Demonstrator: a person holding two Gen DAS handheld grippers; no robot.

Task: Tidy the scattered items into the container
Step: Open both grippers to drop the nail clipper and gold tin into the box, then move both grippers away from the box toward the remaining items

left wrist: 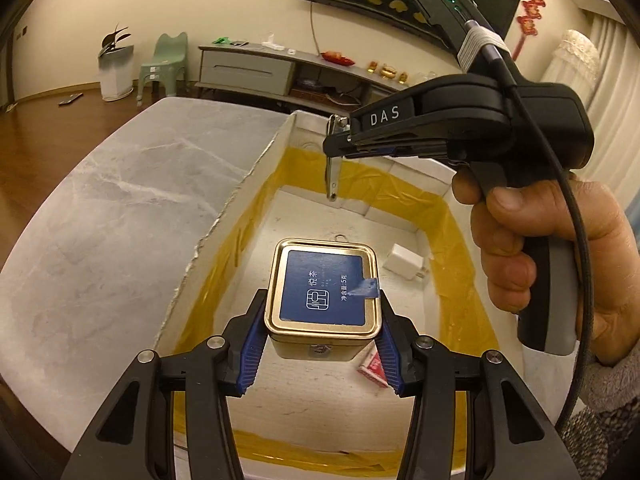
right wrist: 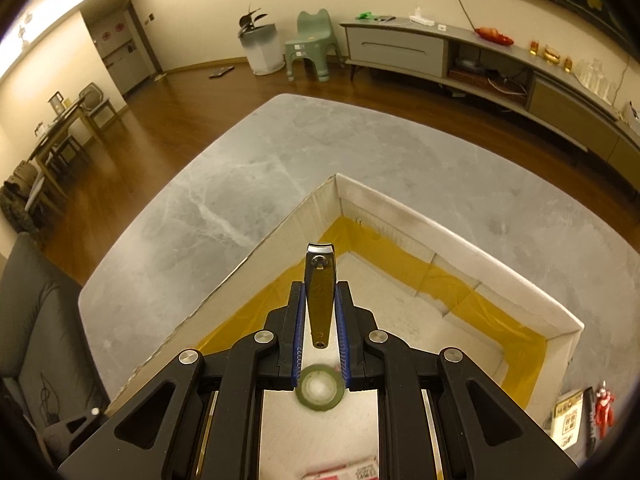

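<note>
My left gripper [left wrist: 322, 330] clamps a gold tea tin [left wrist: 325, 294] above the white box [left wrist: 224, 216]; my right gripper [right wrist: 320, 328] pinches a nail clipper [right wrist: 320, 292] over its far corner. A white charger [left wrist: 404, 261], tape roll [right wrist: 320, 393] and red packet [left wrist: 370, 366] already lie inside; both held items remain.

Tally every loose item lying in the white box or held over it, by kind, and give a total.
Tin: 1, gripped by the left claw
Nail clipper: 1, gripped by the right claw
White charger: 1
Red packet: 1
Tape roll: 1
Total: 5
</note>
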